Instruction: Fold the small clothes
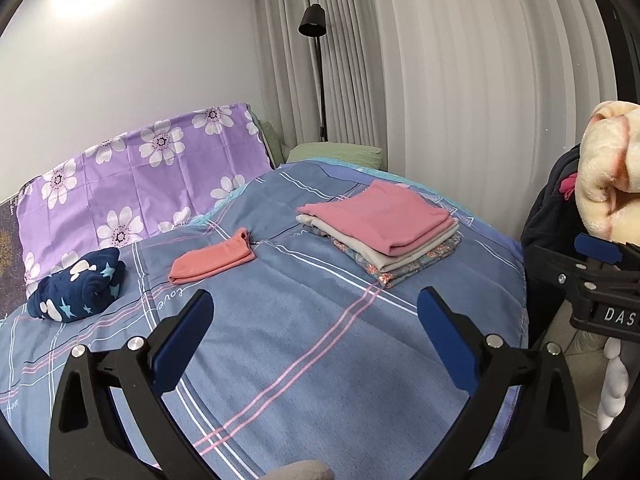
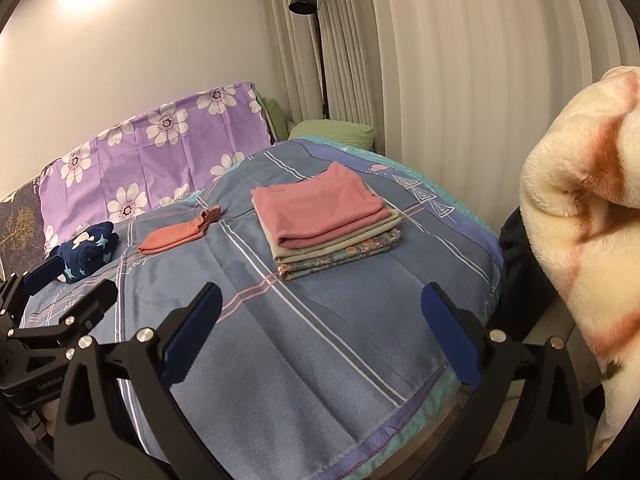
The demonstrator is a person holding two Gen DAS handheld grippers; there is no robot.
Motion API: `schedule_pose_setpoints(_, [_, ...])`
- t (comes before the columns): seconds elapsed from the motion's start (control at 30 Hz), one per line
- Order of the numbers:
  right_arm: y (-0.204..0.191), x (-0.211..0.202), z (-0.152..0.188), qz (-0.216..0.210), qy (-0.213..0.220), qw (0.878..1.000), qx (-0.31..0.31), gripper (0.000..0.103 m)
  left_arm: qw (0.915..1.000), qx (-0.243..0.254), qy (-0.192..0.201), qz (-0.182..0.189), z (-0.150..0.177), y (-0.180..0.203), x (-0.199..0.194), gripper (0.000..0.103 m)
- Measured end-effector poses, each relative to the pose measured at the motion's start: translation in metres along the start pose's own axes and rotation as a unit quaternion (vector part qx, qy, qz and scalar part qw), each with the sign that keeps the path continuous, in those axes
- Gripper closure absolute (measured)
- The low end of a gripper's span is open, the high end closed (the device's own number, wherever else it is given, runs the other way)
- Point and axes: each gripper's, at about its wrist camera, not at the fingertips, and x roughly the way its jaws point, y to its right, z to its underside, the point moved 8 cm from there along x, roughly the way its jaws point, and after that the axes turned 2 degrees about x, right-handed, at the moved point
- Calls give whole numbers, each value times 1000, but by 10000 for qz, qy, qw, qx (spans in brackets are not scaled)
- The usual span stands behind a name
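Note:
A stack of folded clothes with a pink one on top (image 1: 380, 216) (image 2: 320, 208) lies on the blue bedspread (image 1: 304, 320) (image 2: 304, 312). A folded salmon cloth (image 1: 212, 258) (image 2: 180, 232) lies left of it. A rolled navy star-print fleece (image 1: 78, 288) (image 2: 86, 250) lies further left. My left gripper (image 1: 316, 308) is open and empty above the bedspread. My right gripper (image 2: 320, 300) is open and empty above the bedspread too. The right gripper's body shows at the right edge of the left wrist view (image 1: 600, 280). The left gripper shows at the left edge of the right wrist view (image 2: 60, 308).
A cream fleece with pink markings (image 1: 612, 176) (image 2: 588, 216) hangs at the right over dark clothing (image 1: 552, 208). A purple flowered pillow (image 1: 140, 176) (image 2: 160, 148) and a green pillow (image 1: 332, 152) stand at the head. A black floor lamp (image 1: 316, 60) and curtains (image 1: 460, 80) stand behind.

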Motion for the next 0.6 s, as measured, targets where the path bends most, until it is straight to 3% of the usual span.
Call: schedule_pose_setpoints(0.6, [1,9,6,-180,-150,9997,-4,2,9999,9,-131,-52,6,7,6,1])
